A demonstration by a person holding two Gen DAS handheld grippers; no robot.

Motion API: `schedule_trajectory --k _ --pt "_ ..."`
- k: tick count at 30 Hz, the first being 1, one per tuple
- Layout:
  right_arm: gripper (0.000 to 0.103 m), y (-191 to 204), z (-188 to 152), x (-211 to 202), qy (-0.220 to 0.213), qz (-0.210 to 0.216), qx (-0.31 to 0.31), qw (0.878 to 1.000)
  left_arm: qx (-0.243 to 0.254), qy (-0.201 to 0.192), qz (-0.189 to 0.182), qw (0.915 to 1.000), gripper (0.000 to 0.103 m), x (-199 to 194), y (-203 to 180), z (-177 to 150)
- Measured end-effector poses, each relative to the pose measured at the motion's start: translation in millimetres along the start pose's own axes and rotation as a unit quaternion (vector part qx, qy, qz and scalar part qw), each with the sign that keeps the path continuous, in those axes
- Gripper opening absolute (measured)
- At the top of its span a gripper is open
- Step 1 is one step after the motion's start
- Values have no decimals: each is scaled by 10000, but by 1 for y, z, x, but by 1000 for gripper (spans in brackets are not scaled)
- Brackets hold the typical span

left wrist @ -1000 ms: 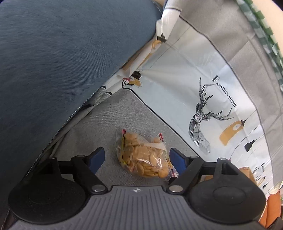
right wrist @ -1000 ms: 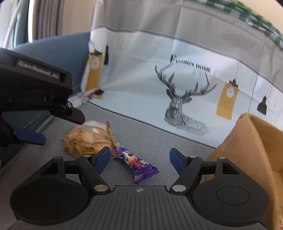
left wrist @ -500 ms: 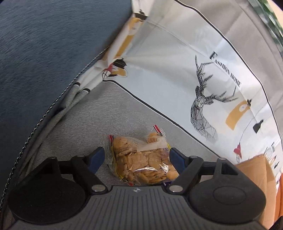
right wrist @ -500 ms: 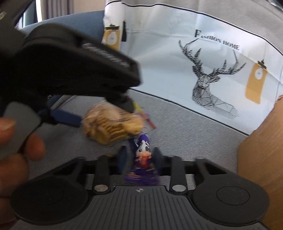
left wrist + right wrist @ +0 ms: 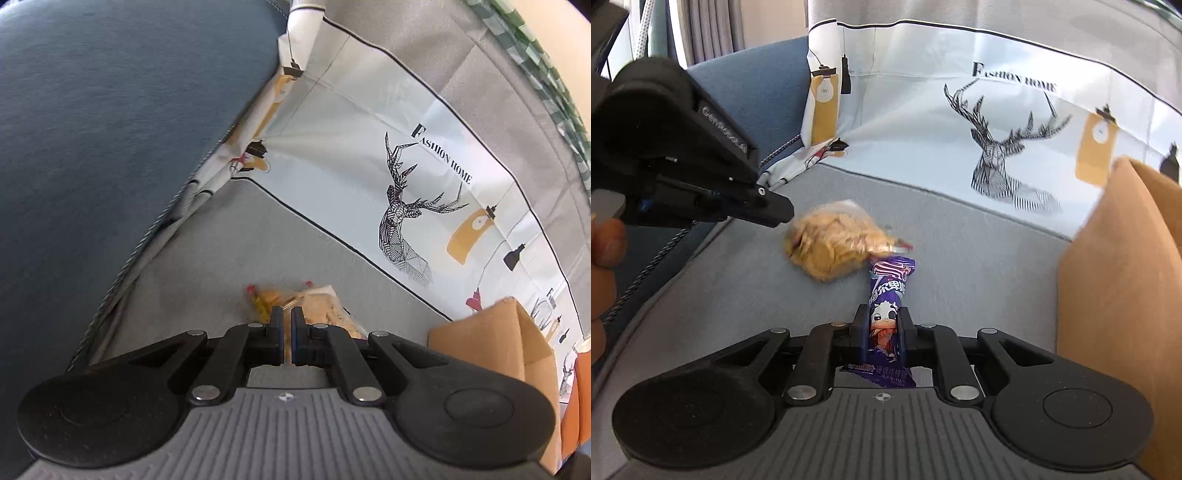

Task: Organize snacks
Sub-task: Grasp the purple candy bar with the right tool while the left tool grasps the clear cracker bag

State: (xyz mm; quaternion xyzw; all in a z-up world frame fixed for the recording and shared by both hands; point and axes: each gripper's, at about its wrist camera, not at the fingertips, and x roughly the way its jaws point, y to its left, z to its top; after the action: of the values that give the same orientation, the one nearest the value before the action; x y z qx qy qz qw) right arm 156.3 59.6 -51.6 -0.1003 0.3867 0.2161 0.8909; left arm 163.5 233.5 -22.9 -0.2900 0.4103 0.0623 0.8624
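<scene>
A clear bag of yellow crackers [image 5: 325,306] hangs from my left gripper [image 5: 287,321], whose jaws are shut on its edge; most of the bag is hidden behind the fingers. In the right wrist view the cracker bag [image 5: 834,243] hangs above the grey cloth. My right gripper [image 5: 882,325] is shut on a purple snack packet [image 5: 888,306] with a cartoon cow; the packet points away from me. The brown cardboard box [image 5: 1123,295] stands to the right and also shows in the left wrist view [image 5: 495,343].
A grey cloth [image 5: 960,266] covers the sofa seat. A white deer-print cover [image 5: 997,122] hangs behind it. The blue sofa arm [image 5: 110,129] rises on the left. The person's hand [image 5: 605,258] holds the left gripper body [image 5: 683,158].
Both grippers have shut: the left on the cracker bag, the right on the purple packet. The cracker bag has lifted off the cloth. The box has come into the left view.
</scene>
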Motion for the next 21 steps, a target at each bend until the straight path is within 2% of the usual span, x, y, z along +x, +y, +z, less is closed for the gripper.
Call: schedule_trajectory --k 4,7,8,9,10,12,14,18,21 --pt "16 3 -17 -27 305 143 197 9992 38 -6 -125 9999 7 -16 7 -8" --pt "17 3 -31 -46 517 202 308 9980 187 -19 -148 9997 32 -16 7 -9" --pt "18 7 -34 -51 495 159 287 9982 199 -7 -136 9997 46 -14 7 -9" --pt "23 9 -36 -54 426 123 239 9987 198 9 -141 9997 57 -11 5 -9" --pt "33 9 -36 -54 351 124 191 9991 189 27 -153 9997 62 -6 3 -8" --pt "42 7 -35 -48 274 141 144 9994 159 80 -228 9996 79 6 -1 -5" --pt "42 4 -36 -37 405 93 106 9991 177 201 -308 9992 82 22 -6 -1" --pt "42 1 -41 -15 872 291 92 9957 338 428 -155 9984 83 52 -15 5" --pt "42 9 -42 -13 828 211 -259 9960 414 604 -108 9973 83 68 -26 6"
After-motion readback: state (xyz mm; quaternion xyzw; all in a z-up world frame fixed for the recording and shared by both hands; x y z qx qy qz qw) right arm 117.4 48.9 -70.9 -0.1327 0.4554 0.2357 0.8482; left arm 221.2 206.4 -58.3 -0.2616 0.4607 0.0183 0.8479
